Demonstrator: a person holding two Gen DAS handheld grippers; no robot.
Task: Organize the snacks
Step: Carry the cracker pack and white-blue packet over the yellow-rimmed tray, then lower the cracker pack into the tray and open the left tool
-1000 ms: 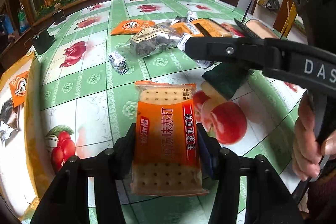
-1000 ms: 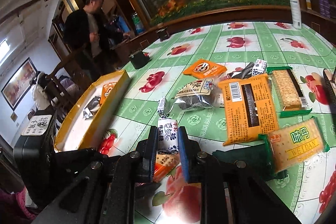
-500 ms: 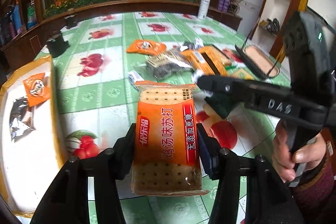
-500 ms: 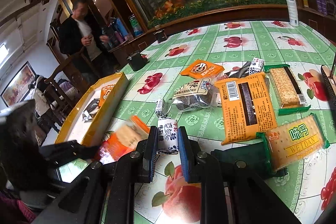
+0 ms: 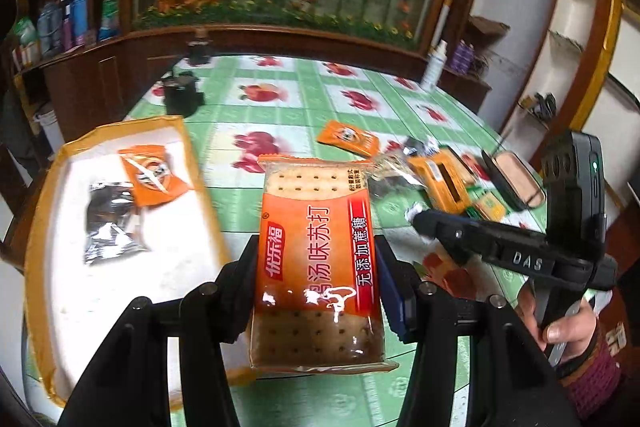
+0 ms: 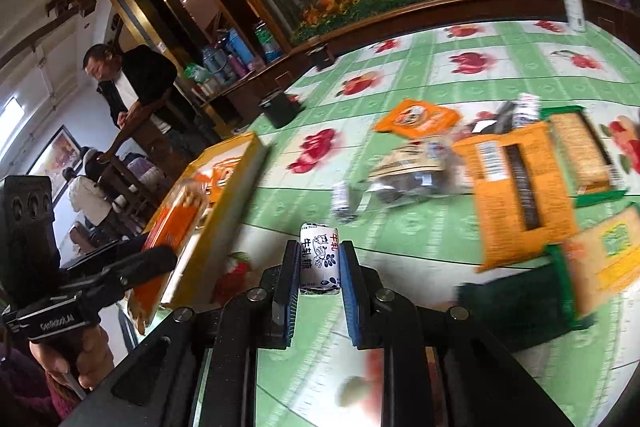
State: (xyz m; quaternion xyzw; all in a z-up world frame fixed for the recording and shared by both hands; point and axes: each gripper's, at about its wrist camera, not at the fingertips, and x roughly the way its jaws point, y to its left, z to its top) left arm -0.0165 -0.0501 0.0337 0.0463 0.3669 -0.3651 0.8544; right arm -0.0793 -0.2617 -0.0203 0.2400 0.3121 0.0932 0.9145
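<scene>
Two hand-held grippers angled down: left hand-held gripper (image 5: 318, 279) clamps cracker pack (image 5: 318, 259); right hand-held gripper (image 6: 320, 269) clamps small candy (image 6: 319, 259).

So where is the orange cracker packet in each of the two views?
Left wrist: orange cracker packet at centre bottom, clamped upright in the left gripper.
Right wrist: blurred at left, in front of the tray.
Shared landmark: yellow-rimmed tray.

We see soft indoor daylight, with glare on the cracker packet (image 5: 318, 267). Fisheye bending curves the table's (image 5: 280, 99) edges, corners go black, and motion blur smears the snacks (image 6: 520, 179) in the right view.
</scene>
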